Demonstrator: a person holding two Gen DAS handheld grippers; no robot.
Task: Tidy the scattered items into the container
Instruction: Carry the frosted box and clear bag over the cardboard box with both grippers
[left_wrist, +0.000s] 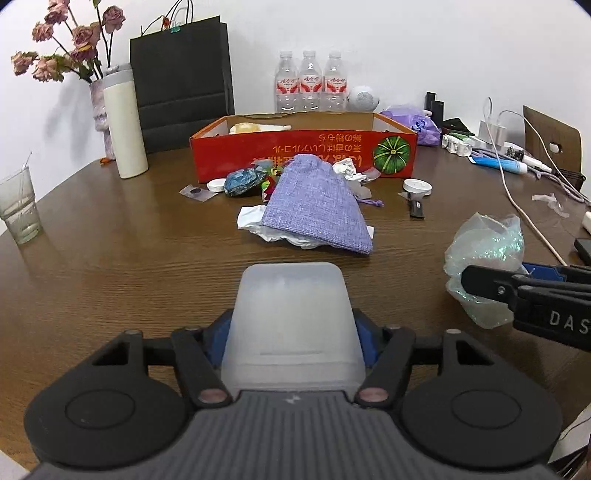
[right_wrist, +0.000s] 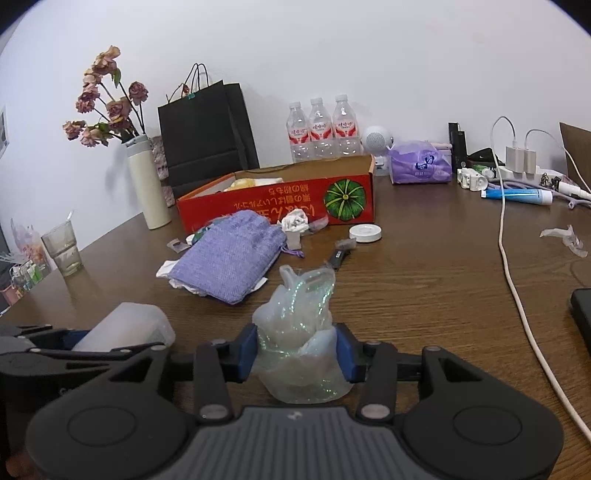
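Observation:
A red cardboard box (left_wrist: 303, 155) (right_wrist: 277, 203) with a pumpkin picture stands open at the table's middle back, with a few items inside. In front of it lie a purple woven pouch (left_wrist: 317, 206) (right_wrist: 229, 258) on crumpled white paper, a blue foil lump (left_wrist: 240, 181), two white round lids (left_wrist: 417, 186) (right_wrist: 365, 233) and a black clip (left_wrist: 416, 208). My left gripper (left_wrist: 293, 341) (right_wrist: 74, 343) is shut on a frosted plastic tub (left_wrist: 291, 314) (right_wrist: 125, 325) that fills the gap between its blue pads. My right gripper (right_wrist: 297, 352) (left_wrist: 517, 291) is shut on a crumpled iridescent plastic bag (right_wrist: 299, 332) (left_wrist: 487, 243) low over the table.
A drinking glass (left_wrist: 20, 210) stands at the left edge, a white tumbler (left_wrist: 125, 129) and a vase of dried roses behind it. A black paper bag, three water bottles (left_wrist: 310, 83), a purple tissue pack (right_wrist: 421, 162), chargers, a white cable (right_wrist: 517, 295) and a toothpaste tube (right_wrist: 517, 195) crowd the back and right.

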